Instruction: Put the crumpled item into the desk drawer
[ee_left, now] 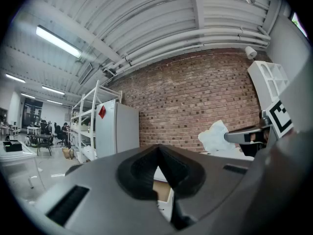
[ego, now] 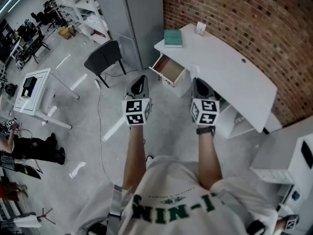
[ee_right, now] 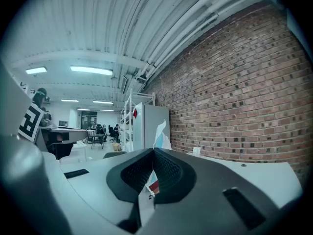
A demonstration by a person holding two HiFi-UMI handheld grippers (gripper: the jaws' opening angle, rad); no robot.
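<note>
The right gripper (ee_right: 153,151) has its jaws pressed together on the crumpled item (ee_right: 161,132), a thin, creased white and pale blue sheet with a red patch low down. The sheet is pinched near its lower edge. Most of it stands up out of the jaw tips, so its long axis runs along the jaws and away from the gripper, with the free end pointing up and toward the far brick wall. From the left gripper view it shows as a loose white wad at the right gripper's tip.

The left gripper (ee_left: 158,148) also has its jaws together at the tips, with nothing between them. Through the gap below its tips, the brown inside of the desk drawer is partly visible.

In the head view the desk drawer (ego: 170,70) is pulled out of the left end of the white desk (ego: 220,67), with its open top facing up. It juts toward the near left, and that is its long axis. It lies farther away than both grippers and roughly between their lines, so it is to the far left of the right gripper and the item it holds. Neither hand is clearly nearer.

The item is not yet over the drawer. The coming move looks like a carry forward and leftward until the sheet hangs above the drawer's opening. A teal book (ego: 173,38) lies on the desktop beyond the drawer, and a dark chair (ego: 102,58) stands well to the left.
</note>
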